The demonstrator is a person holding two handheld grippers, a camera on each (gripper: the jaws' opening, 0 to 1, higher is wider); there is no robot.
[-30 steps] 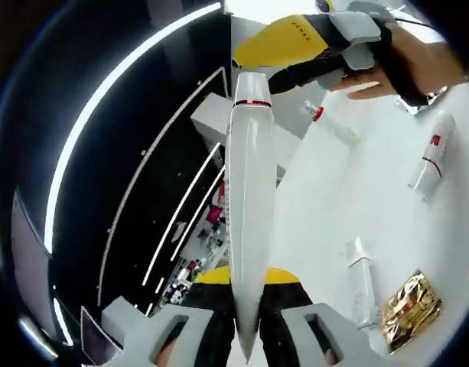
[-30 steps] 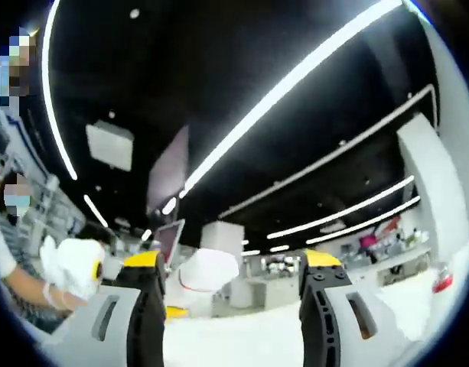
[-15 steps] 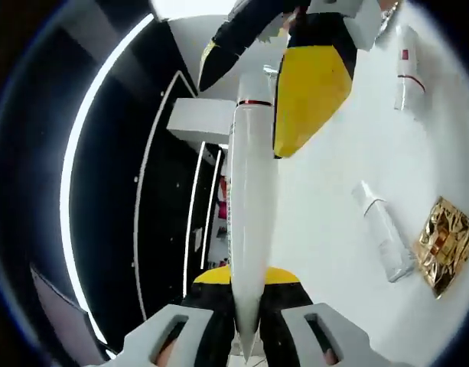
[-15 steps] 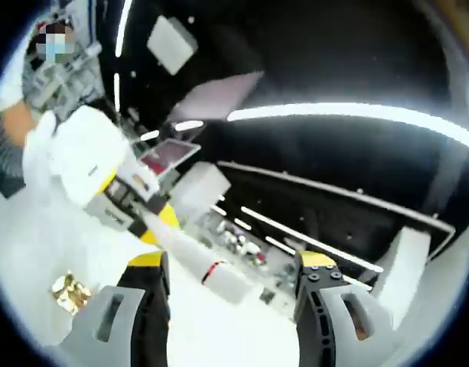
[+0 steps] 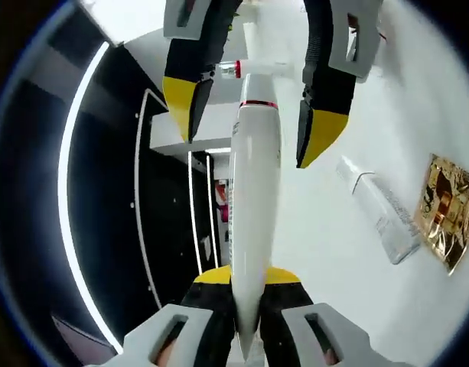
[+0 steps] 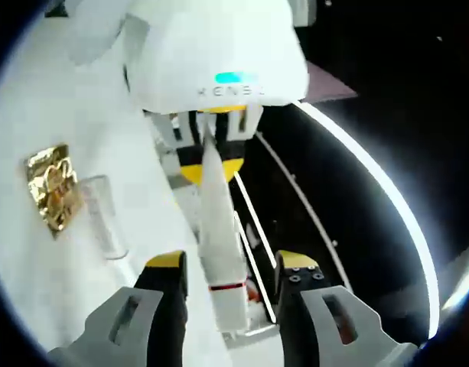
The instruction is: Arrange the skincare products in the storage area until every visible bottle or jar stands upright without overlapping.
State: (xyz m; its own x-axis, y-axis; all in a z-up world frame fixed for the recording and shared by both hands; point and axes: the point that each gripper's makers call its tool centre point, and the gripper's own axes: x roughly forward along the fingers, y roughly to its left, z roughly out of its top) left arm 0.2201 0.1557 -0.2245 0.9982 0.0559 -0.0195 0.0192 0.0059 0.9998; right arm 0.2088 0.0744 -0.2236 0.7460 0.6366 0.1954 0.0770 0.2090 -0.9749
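The left gripper (image 5: 245,336) clenches the white tube (image 5: 253,214) by its crimped end. The right gripper (image 6: 228,294), jaws parted, straddles the tube's capped end without touching. Beside the tube, a clear bottle (image 5: 379,218) and gold packet (image 5: 448,210) lie on the white table (image 5: 326,252).

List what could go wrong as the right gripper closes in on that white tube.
1. The left gripper pinches the white tube only at its flat crimped end, so it may pivot or slip when the open right gripper clamps the cap end.
2. A dropped tube could land on the clear bottle or gold packet lying on the table below.
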